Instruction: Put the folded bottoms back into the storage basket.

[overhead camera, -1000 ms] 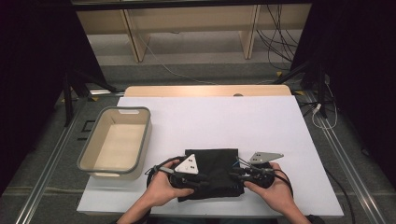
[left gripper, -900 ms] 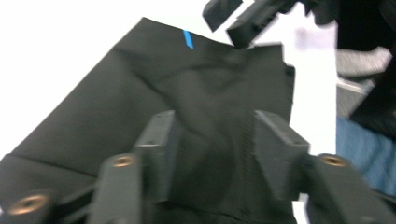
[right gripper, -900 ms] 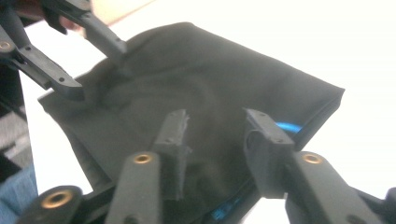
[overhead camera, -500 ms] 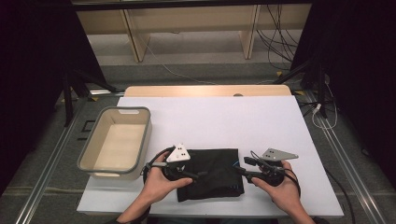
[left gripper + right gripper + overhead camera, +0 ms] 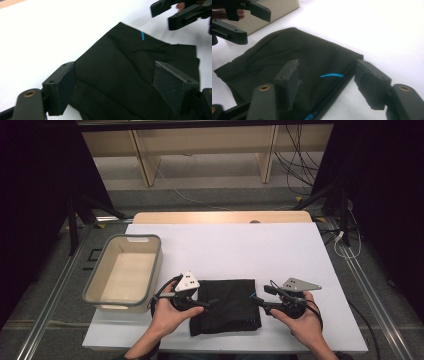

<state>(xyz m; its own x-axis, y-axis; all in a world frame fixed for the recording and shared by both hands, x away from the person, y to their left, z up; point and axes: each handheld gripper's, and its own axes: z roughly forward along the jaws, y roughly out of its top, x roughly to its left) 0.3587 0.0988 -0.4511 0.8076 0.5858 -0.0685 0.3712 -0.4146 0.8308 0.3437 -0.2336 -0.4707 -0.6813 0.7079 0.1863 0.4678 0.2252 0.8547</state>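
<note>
Both grippers, left (image 5: 212, 303) and right (image 5: 256, 301), have just opened, letting go of the folded black cloth (image 5: 225, 305); next, maybe lift it into the bin (image 5: 152, 265).

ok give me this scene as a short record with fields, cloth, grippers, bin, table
cloth: black folded cloth with a small blue mark, flat on the table near the front edge
left gripper: over the cloth's left edge, jaws have just been opening, pads apart, nothing pinched
right gripper: at the cloth's right edge, jaws have just been opening, pads off the cloth
bin: grey bin, left of the cloth, nothing seen inside
table: white top
</note>
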